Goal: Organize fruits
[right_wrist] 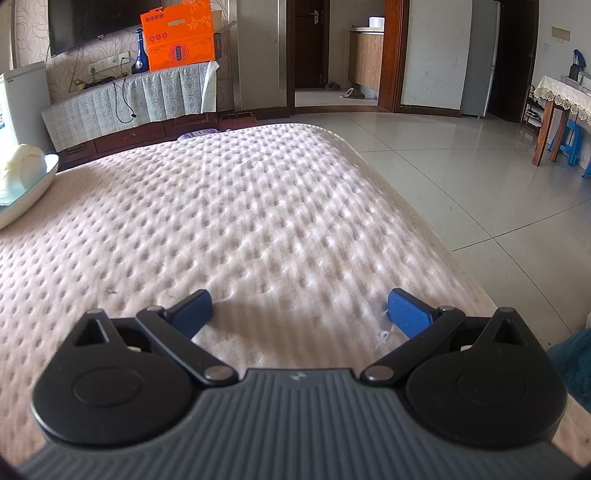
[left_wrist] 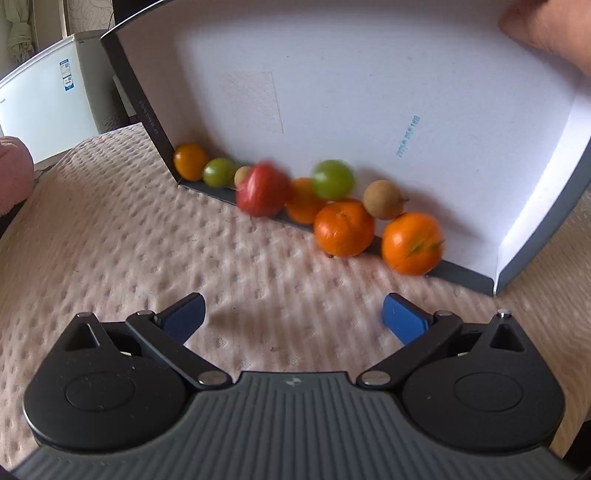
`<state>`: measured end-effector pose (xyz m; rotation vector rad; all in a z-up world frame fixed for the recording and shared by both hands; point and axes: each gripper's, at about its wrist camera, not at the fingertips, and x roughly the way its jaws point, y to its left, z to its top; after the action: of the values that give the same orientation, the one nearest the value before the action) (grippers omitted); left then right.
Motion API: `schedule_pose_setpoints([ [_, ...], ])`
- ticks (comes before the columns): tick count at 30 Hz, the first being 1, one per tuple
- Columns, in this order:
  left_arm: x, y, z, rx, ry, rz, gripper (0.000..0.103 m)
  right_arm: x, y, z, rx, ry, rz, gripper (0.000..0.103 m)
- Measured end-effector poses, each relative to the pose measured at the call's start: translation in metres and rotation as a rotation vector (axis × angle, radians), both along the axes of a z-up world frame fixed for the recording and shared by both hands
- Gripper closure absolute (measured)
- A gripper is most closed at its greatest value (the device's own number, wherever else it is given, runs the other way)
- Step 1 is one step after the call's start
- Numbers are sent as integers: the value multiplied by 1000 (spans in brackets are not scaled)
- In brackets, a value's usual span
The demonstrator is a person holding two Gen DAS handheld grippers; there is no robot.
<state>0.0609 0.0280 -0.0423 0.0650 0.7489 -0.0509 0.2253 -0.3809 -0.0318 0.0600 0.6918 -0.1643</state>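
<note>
In the left wrist view a white box [left_wrist: 369,92] with dark outer walls stands tipped up on its long edge on the quilted mattress [left_wrist: 110,240]. A hand [left_wrist: 546,26] holds its top right corner. Several fruits tumble over its low rim: a blurred red tomato [left_wrist: 262,190], two oranges [left_wrist: 344,229] [left_wrist: 412,243], a green fruit [left_wrist: 333,180], a brown longan [left_wrist: 384,199]. A small orange [left_wrist: 190,161] and a green fruit [left_wrist: 218,171] lie in the box's left corner. My left gripper [left_wrist: 293,317] is open, short of the fruits. My right gripper [right_wrist: 299,312] is open over bare mattress.
In the right wrist view a white dish [right_wrist: 26,192] with a pale bundle sits at the mattress's left edge. The mattress [right_wrist: 240,221] ends at a tiled floor [right_wrist: 461,166] on the right. A white appliance [left_wrist: 48,103] stands behind the box in the left wrist view.
</note>
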Motion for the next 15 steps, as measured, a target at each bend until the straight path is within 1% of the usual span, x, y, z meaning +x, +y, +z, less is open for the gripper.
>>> schedule_pose_setpoints([
  [6, 3, 8, 1, -33, 12, 1, 0, 1, 3, 0, -1, 0, 0, 0],
  [12, 0, 9, 3, -30, 16, -22, 0, 0, 0, 0, 0, 0, 0, 0],
  [15, -3, 10, 4, -40, 20, -37, 0, 0, 0, 0, 0, 0, 0, 0],
])
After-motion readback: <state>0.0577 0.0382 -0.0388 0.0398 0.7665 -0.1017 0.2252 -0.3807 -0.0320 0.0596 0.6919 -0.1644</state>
